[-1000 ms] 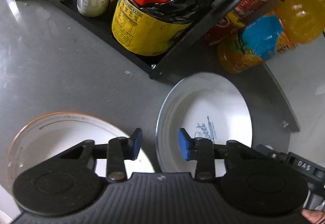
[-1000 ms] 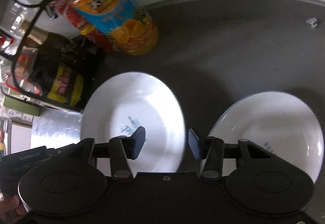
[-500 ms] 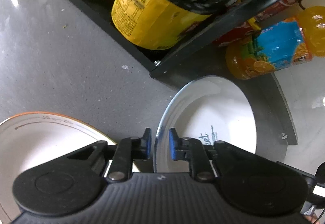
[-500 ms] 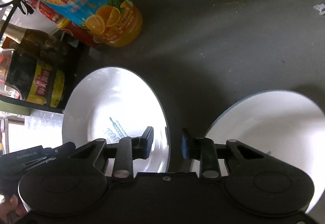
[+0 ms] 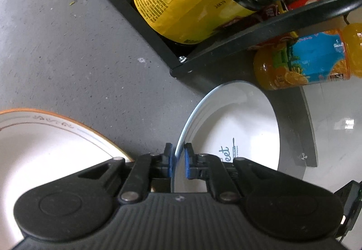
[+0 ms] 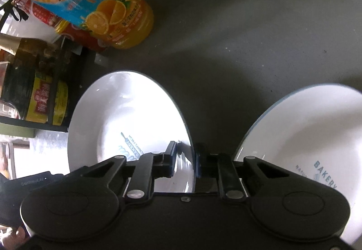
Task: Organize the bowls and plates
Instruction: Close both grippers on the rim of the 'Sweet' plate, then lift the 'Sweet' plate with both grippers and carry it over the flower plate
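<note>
A white plate [image 5: 237, 127] with blue lettering sits on the grey worktop [image 5: 67, 50], close to its rounded far edge. The left gripper [image 5: 177, 159] pinches the plate's left rim: its two blue pads [image 5: 187, 164] are drawn in close, one on each side of the thin bluish edge. In the right wrist view the same plate [image 6: 126, 114] is held on its right rim by the right gripper [image 6: 184, 159], whose blue pads sit on either side of that rim, the outer pad against it and the inner one a little off it.

A second white plate [image 6: 305, 132], printed with the word BAKERY, lies on the worktop to the right, apart from the first. To the left lies a third plate [image 5: 45, 148], white with an orange rim and a thin patterned line.

Just beyond the held plate, near the worktop's far edge, stands a bottle of orange drink [image 5: 312, 62] with a blue label. Beside it is a black rack [image 5: 226, 50] that holds a large dark bottle [image 5: 181, 1] with a yellow label and a red handle, along with other bottles and jars.
</note>
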Demonstrator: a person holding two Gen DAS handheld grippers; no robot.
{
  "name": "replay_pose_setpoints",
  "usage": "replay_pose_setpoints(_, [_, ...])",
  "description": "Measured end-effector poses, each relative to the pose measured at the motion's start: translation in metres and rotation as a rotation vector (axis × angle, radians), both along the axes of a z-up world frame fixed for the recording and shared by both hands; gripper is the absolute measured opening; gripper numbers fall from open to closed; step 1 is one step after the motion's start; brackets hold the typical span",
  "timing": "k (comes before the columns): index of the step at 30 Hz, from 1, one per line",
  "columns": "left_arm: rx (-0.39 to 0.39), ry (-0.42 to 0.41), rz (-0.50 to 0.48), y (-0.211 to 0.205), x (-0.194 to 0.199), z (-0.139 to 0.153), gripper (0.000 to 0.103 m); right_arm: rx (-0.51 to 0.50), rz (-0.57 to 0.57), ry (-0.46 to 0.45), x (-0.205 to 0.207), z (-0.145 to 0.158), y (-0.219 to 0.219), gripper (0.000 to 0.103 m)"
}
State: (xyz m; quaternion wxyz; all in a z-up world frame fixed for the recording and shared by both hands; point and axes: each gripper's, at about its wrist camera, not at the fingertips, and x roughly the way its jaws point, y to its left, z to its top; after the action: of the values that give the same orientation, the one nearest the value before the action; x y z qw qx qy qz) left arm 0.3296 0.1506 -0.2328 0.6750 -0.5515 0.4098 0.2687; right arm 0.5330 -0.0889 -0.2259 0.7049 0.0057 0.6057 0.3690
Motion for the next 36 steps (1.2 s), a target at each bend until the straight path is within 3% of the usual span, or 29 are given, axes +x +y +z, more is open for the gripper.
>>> replay_pose_setpoints(14, [0.073, -0.020, -0.101, 0.002, 0.008, 0.030, 0.004, 0.085, -0.043, -0.042, -0.011, 0.030, -0.025, 0.006])
replay_pose_setpoints(27, [0.061, -0.038, -0.175, 0.005, 0.004, 0.043, 0.004, 0.133, -0.118, -0.035, -0.032, 0.040, -0.047, 0.007])
replay_pose_setpoints(36, [0.070, -0.058, -0.231, 0.004, -0.016, 0.064, 0.004, 0.144, -0.118, -0.089, -0.067, 0.058, -0.054, 0.007])
